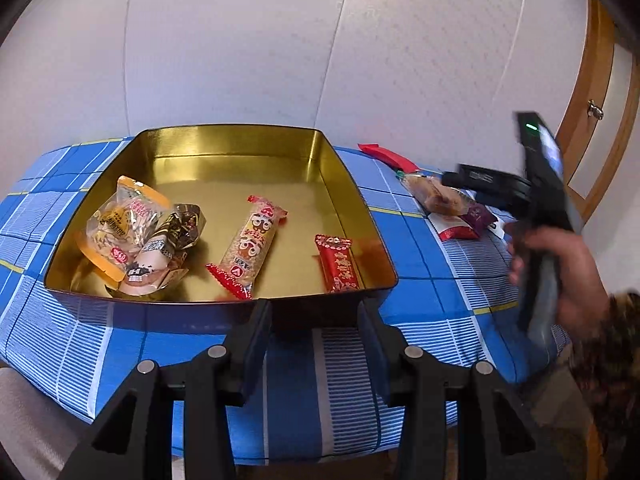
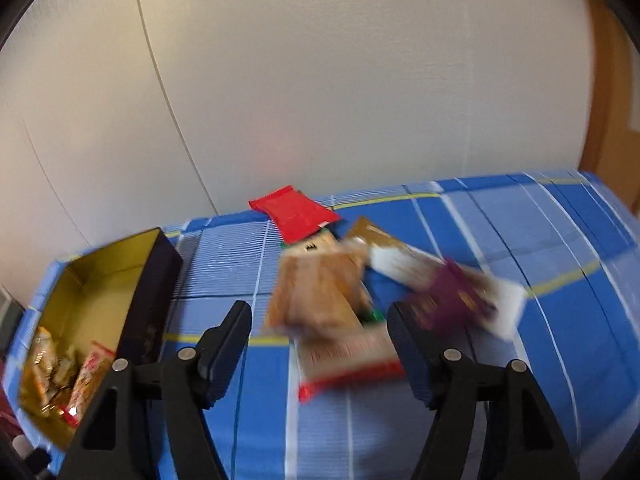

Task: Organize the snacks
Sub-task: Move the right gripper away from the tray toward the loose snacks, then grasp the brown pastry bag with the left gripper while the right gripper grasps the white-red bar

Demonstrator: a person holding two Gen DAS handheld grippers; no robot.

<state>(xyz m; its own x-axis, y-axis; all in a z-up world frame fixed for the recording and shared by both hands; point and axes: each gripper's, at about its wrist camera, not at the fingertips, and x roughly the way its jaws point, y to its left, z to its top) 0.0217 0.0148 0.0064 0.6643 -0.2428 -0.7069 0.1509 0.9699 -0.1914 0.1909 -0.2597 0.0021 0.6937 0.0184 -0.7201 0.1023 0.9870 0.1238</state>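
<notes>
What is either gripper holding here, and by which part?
Nothing. The left gripper is empty in front of the gold tin; the right gripper is open above the loose snack packets, gripping none.

A pale wall [image 1: 240,40] with faint vertical seams fills the space behind the table, lit evenly and softly. The table carries a blue checked cloth [image 1: 420,248] with white stripes and thin yellow lines, which hangs over the near edge. Past the table's right edge stands a door [image 1: 612,120] with a wooden frame [image 1: 592,80], a white panel and a small metal knob [image 1: 595,110].
</notes>
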